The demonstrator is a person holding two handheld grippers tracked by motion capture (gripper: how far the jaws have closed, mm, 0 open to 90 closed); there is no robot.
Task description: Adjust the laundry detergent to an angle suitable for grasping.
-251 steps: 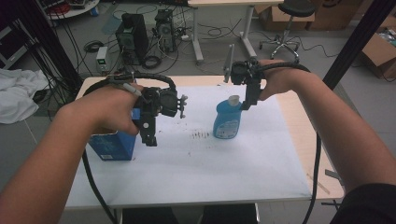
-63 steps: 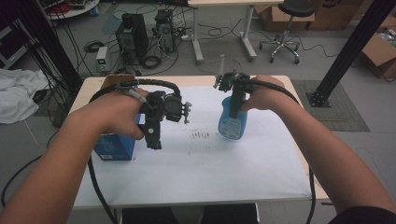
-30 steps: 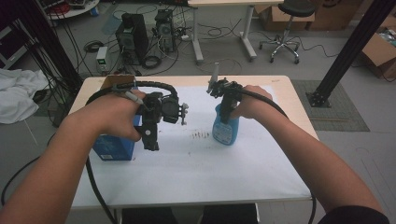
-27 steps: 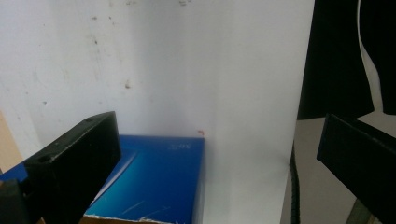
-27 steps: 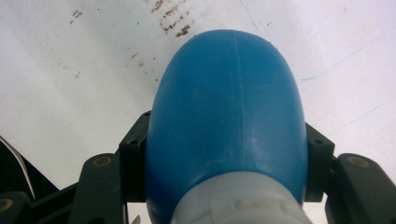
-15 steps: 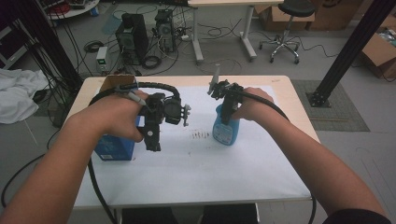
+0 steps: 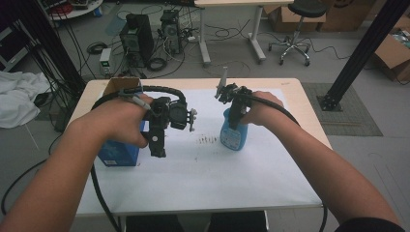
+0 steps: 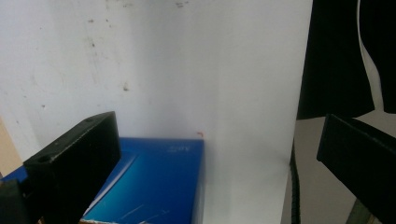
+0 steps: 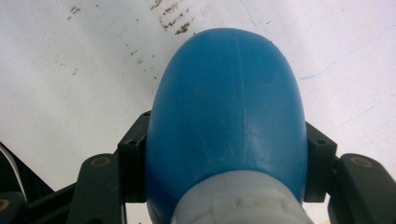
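At centre right of the high view, the right gripper (image 7: 235, 123) clamps the bottle (image 7: 233, 137) on the sheet (image 7: 203, 169). The left gripper (image 7: 157, 147), jaws wide and empty, hovers beside the box (image 7: 117, 150). The rounded bottle could slip or tip if lifted askew.

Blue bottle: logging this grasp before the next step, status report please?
Right gripper shut on blue bottle, bottle upright on white sheet. Left gripper open, beside blue box. Nothing close around the bottle.
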